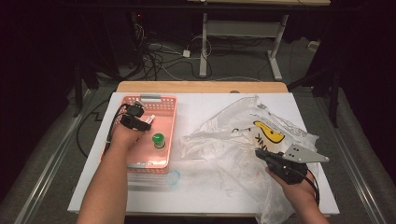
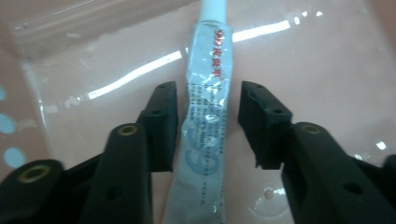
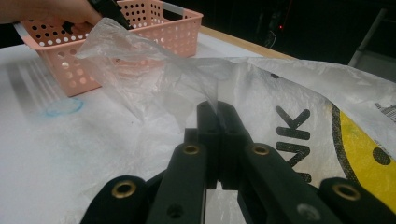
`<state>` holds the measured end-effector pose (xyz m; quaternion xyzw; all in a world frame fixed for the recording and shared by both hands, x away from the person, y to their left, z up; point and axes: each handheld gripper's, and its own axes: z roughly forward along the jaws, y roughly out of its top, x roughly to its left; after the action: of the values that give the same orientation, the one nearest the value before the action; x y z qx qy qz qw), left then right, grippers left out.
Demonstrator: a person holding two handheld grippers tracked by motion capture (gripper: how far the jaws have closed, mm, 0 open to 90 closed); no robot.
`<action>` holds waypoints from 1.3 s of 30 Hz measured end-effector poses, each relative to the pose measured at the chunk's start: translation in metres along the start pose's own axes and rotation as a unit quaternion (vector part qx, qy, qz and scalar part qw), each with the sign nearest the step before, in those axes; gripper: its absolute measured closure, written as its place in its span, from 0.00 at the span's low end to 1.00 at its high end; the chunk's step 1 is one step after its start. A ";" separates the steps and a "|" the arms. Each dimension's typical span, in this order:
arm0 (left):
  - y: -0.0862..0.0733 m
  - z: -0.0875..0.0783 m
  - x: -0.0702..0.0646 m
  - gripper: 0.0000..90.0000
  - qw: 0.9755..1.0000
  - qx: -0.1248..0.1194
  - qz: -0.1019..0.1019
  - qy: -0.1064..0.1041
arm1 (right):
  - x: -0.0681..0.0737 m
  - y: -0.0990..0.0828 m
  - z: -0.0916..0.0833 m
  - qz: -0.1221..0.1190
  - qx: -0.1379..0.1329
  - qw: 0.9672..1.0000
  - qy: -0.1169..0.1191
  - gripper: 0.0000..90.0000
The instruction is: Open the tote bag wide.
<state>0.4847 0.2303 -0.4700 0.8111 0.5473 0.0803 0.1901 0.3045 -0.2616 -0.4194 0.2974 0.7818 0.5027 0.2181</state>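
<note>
A silver-white tube (image 2: 205,154) with red print lies on the floor of the pink perforated basket (image 1: 169,106). My left gripper (image 2: 208,91) points down into the basket with a jaw on each side of the tube and a small gap at both pads, so it is open. In the high view the left gripper (image 1: 134,119) is over the basket's left half. My right gripper (image 3: 218,109) is shut on a fold of the clear plastic bag (image 3: 261,84). The bag (image 1: 243,135), printed in yellow and black, is spread over the table's right half with the right gripper (image 1: 262,155) at its near edge.
A small bottle with a green cap (image 1: 159,140) stands upright in the basket, right of my left hand. A faint blue ring (image 1: 173,176) marks the white table (image 1: 196,196) just in front of the basket. Cables and a desk frame (image 1: 243,28) lie on the floor beyond.
</note>
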 end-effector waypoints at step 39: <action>-0.001 -0.015 -0.013 0.76 1.000 -0.024 0.014 -0.012 | -0.001 0.003 0.004 0.004 -0.008 1.000 -0.006 1.00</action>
<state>0.4740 0.2221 -0.4551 0.8149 0.5312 0.0869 0.2151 0.3086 -0.2586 -0.4181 0.3020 0.7755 0.5075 0.2235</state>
